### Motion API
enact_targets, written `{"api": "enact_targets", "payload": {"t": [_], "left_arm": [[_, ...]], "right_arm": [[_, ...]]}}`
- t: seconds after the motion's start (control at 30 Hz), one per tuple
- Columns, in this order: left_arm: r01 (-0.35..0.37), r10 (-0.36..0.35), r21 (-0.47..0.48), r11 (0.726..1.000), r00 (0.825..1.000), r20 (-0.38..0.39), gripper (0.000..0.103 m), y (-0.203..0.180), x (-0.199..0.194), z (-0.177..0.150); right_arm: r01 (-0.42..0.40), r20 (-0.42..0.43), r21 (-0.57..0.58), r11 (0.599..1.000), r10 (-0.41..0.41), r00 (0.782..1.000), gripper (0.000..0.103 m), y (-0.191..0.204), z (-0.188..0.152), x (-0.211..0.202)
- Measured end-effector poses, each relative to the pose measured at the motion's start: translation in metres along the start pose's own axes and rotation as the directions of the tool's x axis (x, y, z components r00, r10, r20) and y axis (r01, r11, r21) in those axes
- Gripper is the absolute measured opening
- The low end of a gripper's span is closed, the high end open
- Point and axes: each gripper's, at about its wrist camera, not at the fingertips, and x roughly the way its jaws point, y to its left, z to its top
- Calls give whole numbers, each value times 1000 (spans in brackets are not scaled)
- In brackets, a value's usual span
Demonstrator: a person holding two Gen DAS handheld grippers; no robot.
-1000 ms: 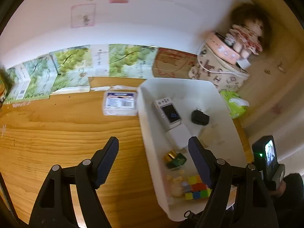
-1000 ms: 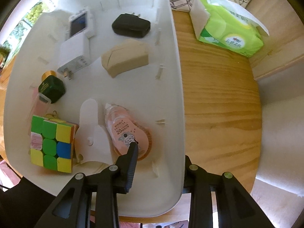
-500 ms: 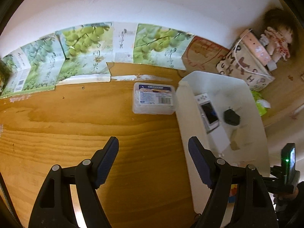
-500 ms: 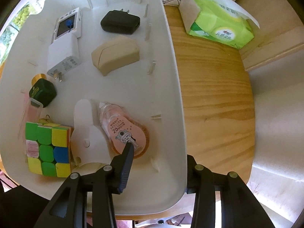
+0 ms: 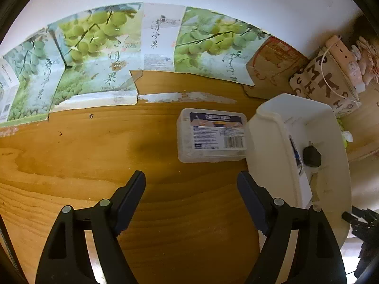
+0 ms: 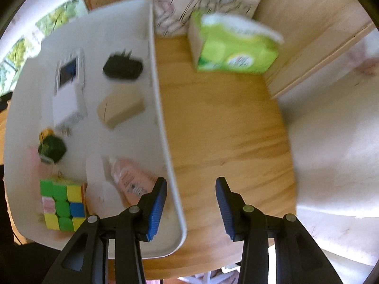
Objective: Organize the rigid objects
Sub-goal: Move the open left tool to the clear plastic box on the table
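My left gripper [image 5: 190,184] hangs over the bare wooden table [image 5: 94,165], its jaws opening with nothing between them. Just beyond it a clear plastic box [image 5: 210,135] with a blue label lies against the left wall of the white bin [image 5: 267,142]. My right gripper [image 6: 190,203] points down astride the white bin's right rim [image 6: 163,130], jaws opening and pads off it. In the bin lie a colour cube [image 6: 62,204], a pink tape dispenser [image 6: 132,179], a green bottle [image 6: 51,149], a tan block [image 6: 120,110], a black charger [image 6: 123,67] and a white device with a screen [image 6: 69,71].
Flattened grape cartons [image 5: 94,54] and a brown cardboard box [image 5: 272,64] line the wall behind the table. A green tissue pack [image 6: 234,52] and a lettered bag [image 6: 201,2] stand to the right of the bin. The table's rounded edge [image 6: 291,165] drops off to a pale floor.
The left gripper's view swung left from the bin to the table and the plastic box and came lower. The right gripper rose and shifted right, and its jaws widened.
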Motion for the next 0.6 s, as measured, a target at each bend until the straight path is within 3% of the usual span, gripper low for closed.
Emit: {"api": "enact_targets", "payload": {"t": [0.1,0.17,0.27,0.37,0.43,0.53,0.6], "left_arm": [[17,-17,8,1000,1000,-1,82,5,4,4],[10,-11,61,998,1000,7,82,3,5,10],[-30,24,202,979,999,33,82,-4,6,17],[-21,16,316,949,1000,20,82,-10,10,22],[-2,0,430,903,1000,4,82,-18,11,23],[15,-12,581,814,1000,-9,82,-32,13,21],[15,-11,656,754,1000,-9,82,-40,14,20]], "right_arm": [[11,50,-14,1000,-10,999,52,0,6,-14],[6,70,-29,1000,-4,998,54,2,5,-24],[0,77,-51,999,4,997,54,5,4,-29],[-3,64,-87,996,9,998,57,15,-3,-33],[0,58,-80,997,5,998,59,10,-4,-28],[-11,66,-51,999,14,998,59,12,-8,-29],[-21,79,-32,999,23,997,66,14,-11,-31]]}}
